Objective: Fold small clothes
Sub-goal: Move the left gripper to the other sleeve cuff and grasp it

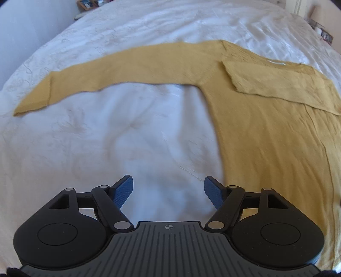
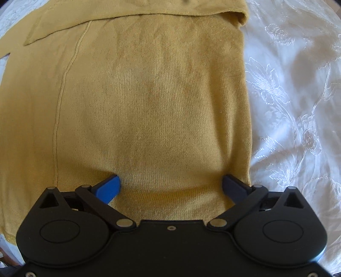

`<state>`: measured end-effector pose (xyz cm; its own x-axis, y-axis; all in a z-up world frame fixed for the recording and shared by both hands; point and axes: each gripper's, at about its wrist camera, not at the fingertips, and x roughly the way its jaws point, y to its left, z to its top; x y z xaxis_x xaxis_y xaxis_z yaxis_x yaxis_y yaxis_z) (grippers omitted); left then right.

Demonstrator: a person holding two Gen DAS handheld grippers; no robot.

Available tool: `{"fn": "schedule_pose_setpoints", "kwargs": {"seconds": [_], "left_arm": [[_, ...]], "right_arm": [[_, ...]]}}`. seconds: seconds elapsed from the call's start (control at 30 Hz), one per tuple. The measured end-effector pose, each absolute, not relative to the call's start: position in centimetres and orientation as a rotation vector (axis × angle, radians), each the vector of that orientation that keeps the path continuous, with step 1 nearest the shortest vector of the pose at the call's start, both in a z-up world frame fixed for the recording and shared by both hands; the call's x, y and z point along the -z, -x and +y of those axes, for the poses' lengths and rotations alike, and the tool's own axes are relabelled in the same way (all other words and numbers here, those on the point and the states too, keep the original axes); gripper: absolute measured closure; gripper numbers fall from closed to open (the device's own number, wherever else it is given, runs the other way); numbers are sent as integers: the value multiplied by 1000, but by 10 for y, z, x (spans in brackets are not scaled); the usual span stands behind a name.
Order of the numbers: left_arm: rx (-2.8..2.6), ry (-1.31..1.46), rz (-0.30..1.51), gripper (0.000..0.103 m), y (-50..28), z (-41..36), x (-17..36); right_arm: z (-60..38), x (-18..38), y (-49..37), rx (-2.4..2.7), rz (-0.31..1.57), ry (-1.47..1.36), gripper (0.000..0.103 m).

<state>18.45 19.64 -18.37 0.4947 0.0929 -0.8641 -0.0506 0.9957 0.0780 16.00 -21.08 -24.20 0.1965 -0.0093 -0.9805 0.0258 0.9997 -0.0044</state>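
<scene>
A mustard-yellow knit sweater (image 1: 266, 132) lies flat on a white bedspread (image 1: 85, 149). Its left sleeve (image 1: 119, 72) stretches out to the left. The other sleeve (image 1: 277, 83) is folded across the chest. My left gripper (image 1: 168, 183) is open and empty, above bare bedspread just left of the sweater's side edge. In the right wrist view the sweater's body (image 2: 153, 102) fills the frame. My right gripper (image 2: 171, 181) is open wide, low over the sweater near its hem, with the right side edge close to the right finger (image 2: 234, 185).
The white embroidered bedspread (image 2: 294, 106) extends to the right of the sweater. Small items (image 1: 89, 4) stand past the bed's far left corner, and more clutter (image 1: 324, 32) at the far right.
</scene>
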Motion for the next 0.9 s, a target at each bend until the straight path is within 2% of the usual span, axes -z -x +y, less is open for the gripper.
{"fn": "schedule_pose_setpoints", "kwargs": {"seconds": [0.07,0.13,0.4,0.63,0.73,0.9], "left_arm": [[-146,-72,1010,30,-187,226,170],[-206,-110,975,30,-200,257,162],[-394,-348,953,30,-248,360,161],[-279,-502,1001,30,-262,391,187],[-303,-337,967,32,-275,414,180],[-583,208,905,33,-288,500,155]], "right_arm": [[-213,233,-162,61,1364,-40,20],[-216,220,-162,103,1341,-83,24],[-183,180,-186,136,1194,-179,24],[-108,149,-189,27,1172,-188,24],[-81,142,-199,-20,1169,-177,24],[-54,134,-212,-71,1162,-156,24]]}}
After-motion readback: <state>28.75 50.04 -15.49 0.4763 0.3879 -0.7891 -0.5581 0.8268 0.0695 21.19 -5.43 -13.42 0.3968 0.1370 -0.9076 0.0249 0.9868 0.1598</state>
